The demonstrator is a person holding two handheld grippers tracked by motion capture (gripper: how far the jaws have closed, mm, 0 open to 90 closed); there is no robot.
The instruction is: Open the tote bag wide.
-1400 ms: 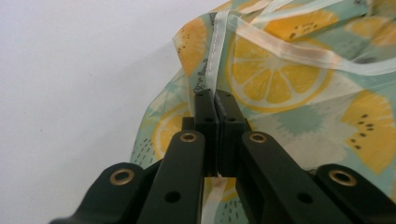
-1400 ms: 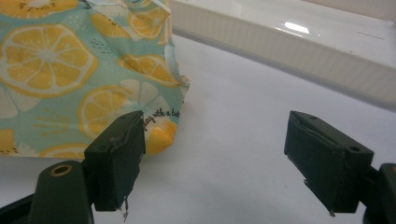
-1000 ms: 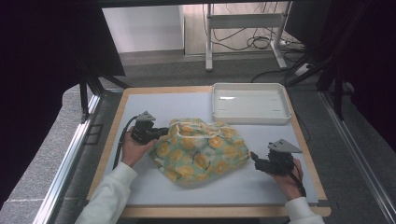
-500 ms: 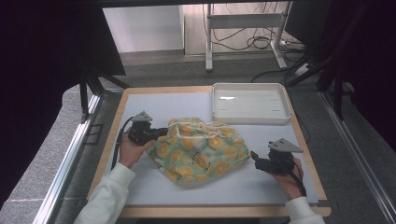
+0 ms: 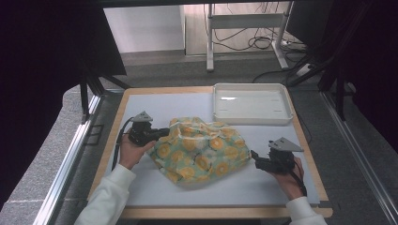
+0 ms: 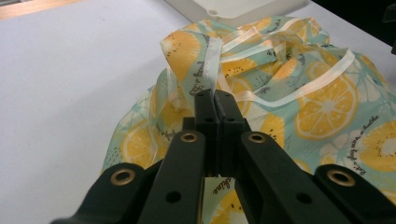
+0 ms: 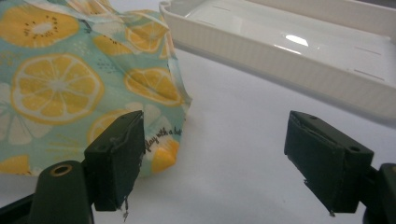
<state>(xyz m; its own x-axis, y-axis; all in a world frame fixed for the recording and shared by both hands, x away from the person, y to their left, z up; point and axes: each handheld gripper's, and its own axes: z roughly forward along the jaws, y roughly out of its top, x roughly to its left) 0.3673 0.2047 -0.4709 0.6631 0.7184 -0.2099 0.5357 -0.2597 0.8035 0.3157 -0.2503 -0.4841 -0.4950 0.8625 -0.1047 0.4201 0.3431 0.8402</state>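
left gripper view: fingers point(image 6: 215, 105) pinch cloth point(image 6: 299, 93)

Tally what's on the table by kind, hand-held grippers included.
Lemon-print cloth: 1
White tray: 1
Hand-held grippers: 2, the left hand-held gripper shut on the lemon-print cloth, the right hand-held gripper open beside it
Total: 4

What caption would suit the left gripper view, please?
Left gripper shut on an edge of the lemon-print cloth on the white table.
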